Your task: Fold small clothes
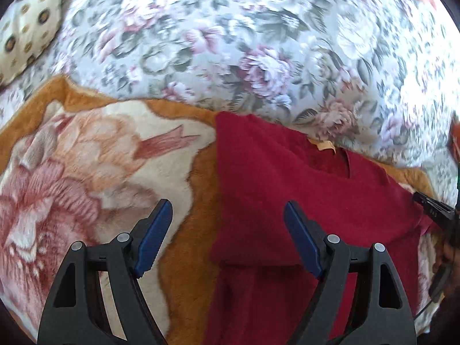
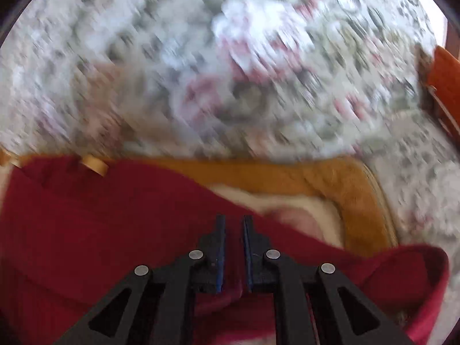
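A dark red knit garment (image 1: 287, 195) lies partly folded on a plush blanket (image 1: 86, 155), its neck label (image 1: 323, 145) showing at the far edge. My left gripper (image 1: 228, 218) is open and empty, hovering over the garment's left edge. My right gripper (image 2: 233, 224) is nearly closed on a fold of the same red garment (image 2: 100, 224), with cloth bunched between the fingers; this view is motion-blurred. The right gripper's black tip also shows in the left wrist view (image 1: 431, 205) at the garment's right side.
A floral bedspread (image 1: 244, 43) covers the bed beyond the blanket. A spotted cream pillow (image 1: 26, 34) lies at the far left. An orange wooden object (image 2: 445, 86) stands at the right edge.
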The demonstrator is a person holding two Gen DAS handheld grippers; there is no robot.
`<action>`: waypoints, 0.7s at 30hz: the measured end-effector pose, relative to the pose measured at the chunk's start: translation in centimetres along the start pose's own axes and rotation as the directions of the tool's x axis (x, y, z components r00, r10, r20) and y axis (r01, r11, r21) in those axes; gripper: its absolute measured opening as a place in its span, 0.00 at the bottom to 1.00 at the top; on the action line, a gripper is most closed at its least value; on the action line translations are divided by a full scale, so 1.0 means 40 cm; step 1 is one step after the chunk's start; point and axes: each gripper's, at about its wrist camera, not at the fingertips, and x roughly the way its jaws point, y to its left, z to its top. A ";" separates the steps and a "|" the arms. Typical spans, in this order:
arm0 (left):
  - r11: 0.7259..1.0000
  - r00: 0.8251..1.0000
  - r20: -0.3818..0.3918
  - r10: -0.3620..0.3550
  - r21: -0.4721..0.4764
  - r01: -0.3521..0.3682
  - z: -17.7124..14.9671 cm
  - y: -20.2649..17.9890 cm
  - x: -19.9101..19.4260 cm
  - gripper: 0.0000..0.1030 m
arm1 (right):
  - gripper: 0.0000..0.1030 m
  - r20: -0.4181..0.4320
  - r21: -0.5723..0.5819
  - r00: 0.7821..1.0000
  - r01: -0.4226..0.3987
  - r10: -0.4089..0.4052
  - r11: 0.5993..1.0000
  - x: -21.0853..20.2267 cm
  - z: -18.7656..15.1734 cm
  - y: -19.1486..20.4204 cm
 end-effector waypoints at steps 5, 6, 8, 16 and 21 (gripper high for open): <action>0.997 0.998 -0.039 0.045 0.069 -0.042 0.015 -0.034 0.063 0.78 | 0.13 0.060 0.122 0.995 -0.090 0.084 0.988 -0.089 -0.042 -0.061; 0.996 0.997 -0.052 0.056 0.074 -0.052 0.016 -0.035 0.078 0.78 | 0.14 0.072 0.120 0.983 -0.175 0.167 0.977 -0.106 -0.049 -0.053; 0.995 0.994 -0.077 0.076 0.074 -0.070 0.015 -0.031 0.110 0.78 | 0.14 0.033 0.062 0.947 -0.322 0.320 0.945 -0.103 -0.066 -0.006; 1.000 0.995 -0.104 0.008 0.011 -0.007 0.005 0.041 0.032 0.78 | 0.18 -0.016 -0.006 0.929 -0.369 0.369 0.929 -0.123 -0.057 0.090; 0.997 0.990 -0.115 -0.083 -0.008 0.083 -0.067 0.071 -0.066 0.78 | 0.20 0.001 -0.076 0.857 -0.514 0.515 0.855 -0.191 -0.012 0.225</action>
